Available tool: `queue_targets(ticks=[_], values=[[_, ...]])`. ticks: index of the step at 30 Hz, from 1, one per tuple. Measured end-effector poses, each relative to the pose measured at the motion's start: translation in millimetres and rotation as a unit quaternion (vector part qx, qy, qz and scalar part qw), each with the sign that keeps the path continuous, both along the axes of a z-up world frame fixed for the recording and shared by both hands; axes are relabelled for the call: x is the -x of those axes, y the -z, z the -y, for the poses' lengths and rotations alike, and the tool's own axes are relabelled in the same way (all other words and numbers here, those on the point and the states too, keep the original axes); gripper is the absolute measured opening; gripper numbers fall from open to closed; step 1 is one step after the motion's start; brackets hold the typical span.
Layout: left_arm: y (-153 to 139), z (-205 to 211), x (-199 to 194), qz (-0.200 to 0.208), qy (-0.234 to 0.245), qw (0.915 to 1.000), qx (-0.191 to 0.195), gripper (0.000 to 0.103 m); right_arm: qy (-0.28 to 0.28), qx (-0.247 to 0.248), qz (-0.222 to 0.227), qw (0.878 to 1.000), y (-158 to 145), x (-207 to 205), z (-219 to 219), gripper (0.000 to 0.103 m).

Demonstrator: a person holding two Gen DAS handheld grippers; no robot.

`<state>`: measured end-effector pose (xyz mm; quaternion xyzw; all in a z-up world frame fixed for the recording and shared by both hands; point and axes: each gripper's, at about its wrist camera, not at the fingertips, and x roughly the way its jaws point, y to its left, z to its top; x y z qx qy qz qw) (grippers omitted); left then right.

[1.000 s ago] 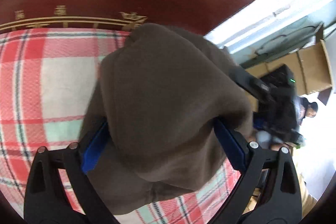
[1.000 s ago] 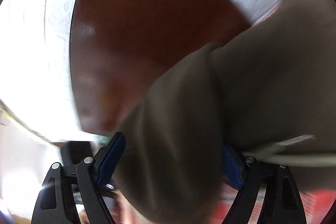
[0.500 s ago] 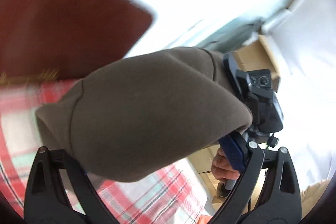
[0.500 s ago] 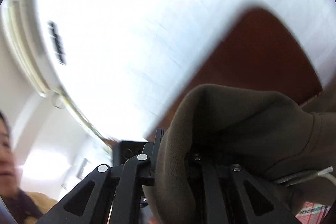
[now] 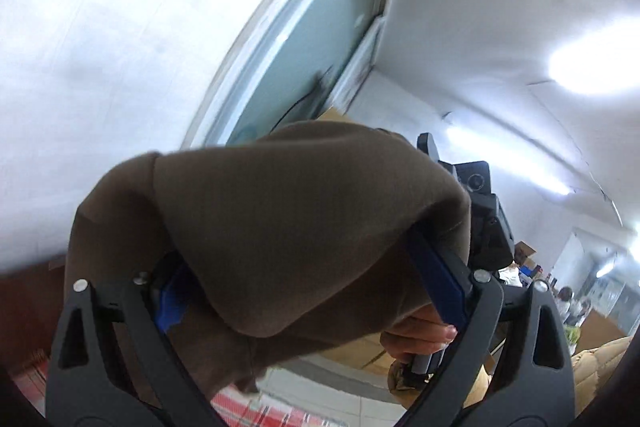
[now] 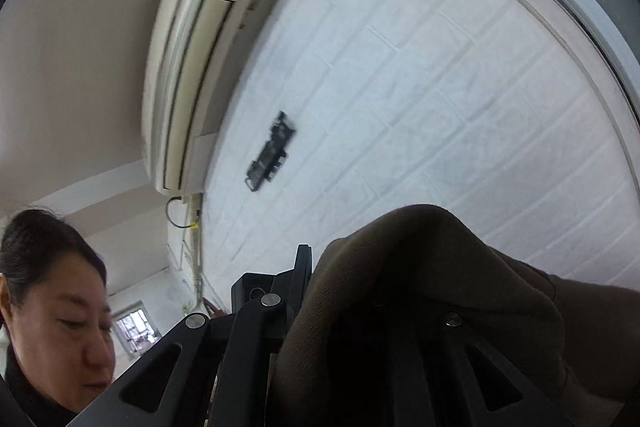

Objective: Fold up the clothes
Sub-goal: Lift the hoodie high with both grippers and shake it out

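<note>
Each claw pinches a bunch of the brown garment (image 5: 304,227): the left claw (image 5: 312,291) and right claw (image 6: 380,339) hold it aloft, draped over their fingers, above the plaid bed cover (image 5: 248,411). It hangs loose, so no neat fold shows and laying flat and folding remain.
</note>
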<state>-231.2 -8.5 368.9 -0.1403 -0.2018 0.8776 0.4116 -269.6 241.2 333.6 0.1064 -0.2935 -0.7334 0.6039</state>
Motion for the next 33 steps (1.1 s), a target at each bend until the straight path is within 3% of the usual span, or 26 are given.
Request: queue_targets(ticks=[3,5,9,14,17,21,24,27,30,33], values=[[-46.5,15.0,-37.8,-0.040,-0.003,0.9992,0.002,0.097,-0.014,0.003,-0.046,0.999,-67.0,-52.5,6.3,0.013],[-68.9,29.1,-69.2,-0.061,-0.016,0.9980,0.005,0.097,-0.031,-0.003,-0.064,0.997,-92.4,-92.0,16.0,0.013],[-95.9,70.5,-139.4,-0.096,-0.042,0.9945,0.007,0.097,-0.068,-0.016,-0.092,0.993,-118.3,-148.9,66.1,0.013],[-132.2,124.6,-253.1,-0.147,-0.079,0.9859,0.010,0.097,-0.126,0.004,-0.122,0.984,-145.5,-224.8,113.9,0.013],[-158.2,145.8,-315.0,-0.165,-0.100,0.9809,0.023,0.097,-0.155,0.017,-0.145,0.977,-166.0,-277.9,137.5,0.013],[-170.9,159.4,-366.0,-0.164,-0.136,0.9753,0.058,0.097,-0.195,0.043,-0.148,0.969,-183.9,-330.5,163.5,0.013],[-159.9,176.8,-367.3,-0.130,-0.167,0.9746,0.073,0.097,-0.220,0.060,-0.132,0.965,-179.5,-344.7,184.7,0.012],[-147.9,194.7,-366.8,-0.094,-0.197,0.9719,0.087,0.097,-0.234,0.058,-0.075,0.968,-152.9,-322.3,222.6,0.012],[-87.1,228.1,-328.2,-0.007,-0.229,0.9690,0.093,0.097,-0.223,0.009,0.008,0.975,-94.5,-281.7,264.0,0.013],[7.8,259.5,-299.7,0.106,-0.267,0.9526,0.101,0.097,-0.202,-0.064,0.107,0.971,-13.2,-230.7,305.7,0.015]])
